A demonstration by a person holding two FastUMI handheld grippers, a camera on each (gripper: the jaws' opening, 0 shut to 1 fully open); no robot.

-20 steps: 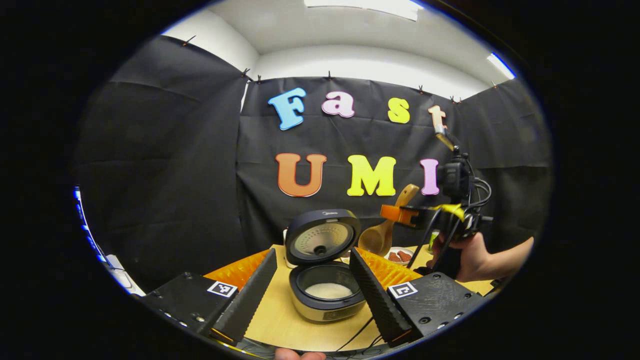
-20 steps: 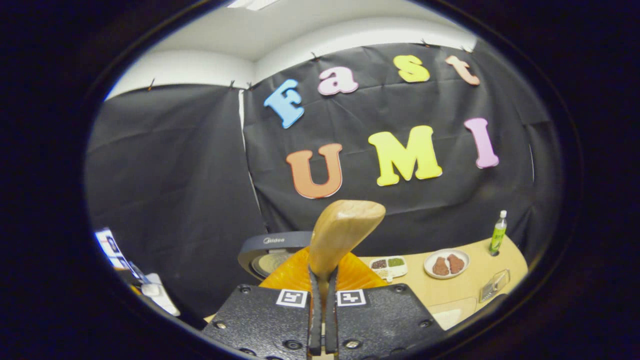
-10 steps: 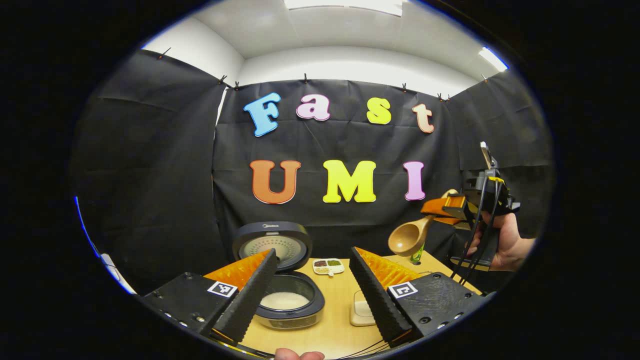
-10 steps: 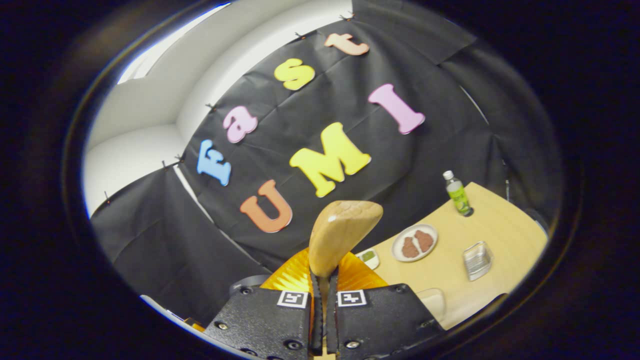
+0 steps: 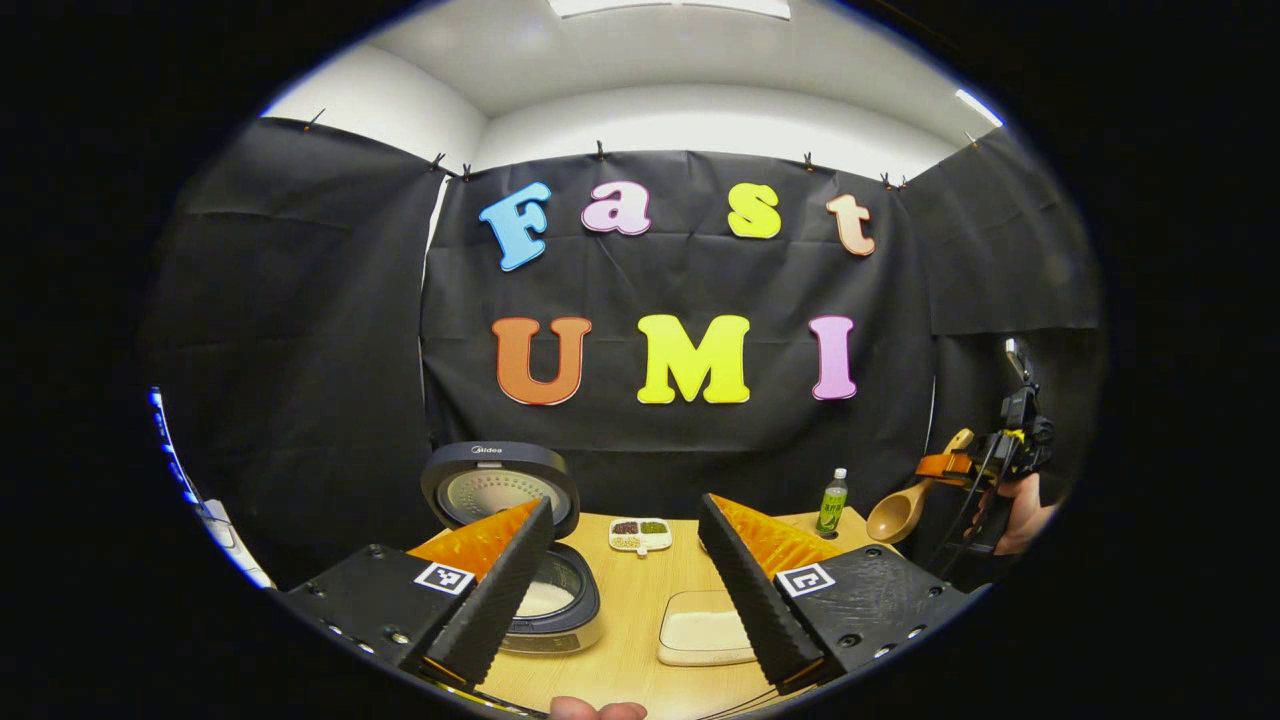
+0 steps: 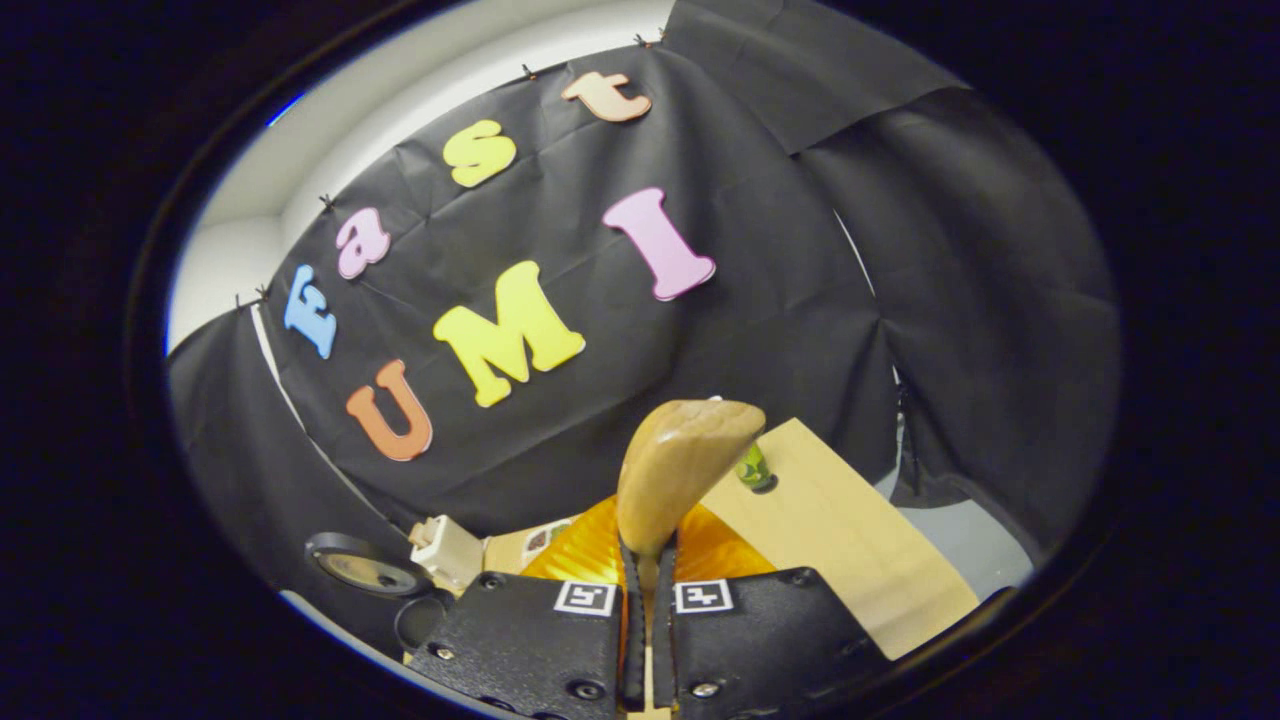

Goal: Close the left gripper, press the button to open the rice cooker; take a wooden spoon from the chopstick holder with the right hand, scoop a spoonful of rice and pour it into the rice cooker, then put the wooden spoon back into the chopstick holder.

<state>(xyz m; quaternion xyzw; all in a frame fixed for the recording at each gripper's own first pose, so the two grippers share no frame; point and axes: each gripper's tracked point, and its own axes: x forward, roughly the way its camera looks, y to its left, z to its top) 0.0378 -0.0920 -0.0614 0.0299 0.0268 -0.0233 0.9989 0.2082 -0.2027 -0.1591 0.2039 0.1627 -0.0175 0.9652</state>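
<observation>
We counted one rice cooker (image 5: 520, 560), lid up, on the table (image 5: 640, 620). Right of the cooker we logged one shallow dish of rice (image 5: 705, 632). Behind the cooker, toward the wall, stood one small divided dish (image 5: 640, 533) with three fillings, and further right of it one green bottle (image 5: 832, 503). One wooden spoon (image 5: 905, 505) hung far right of the cooker. Grippers totalled two: the left gripper (image 5: 625, 590) and the right gripper (image 6: 647, 640). In the right gripper view, one white box (image 6: 447, 548) sat beside the cooker's lid.

Left tool (image 5: 625, 575) fingers spread wide apart, right tool (image 6: 647, 610) fingers pressed nearly together, view tilted, hand (image 5: 1020, 515) gripping right tool
</observation>
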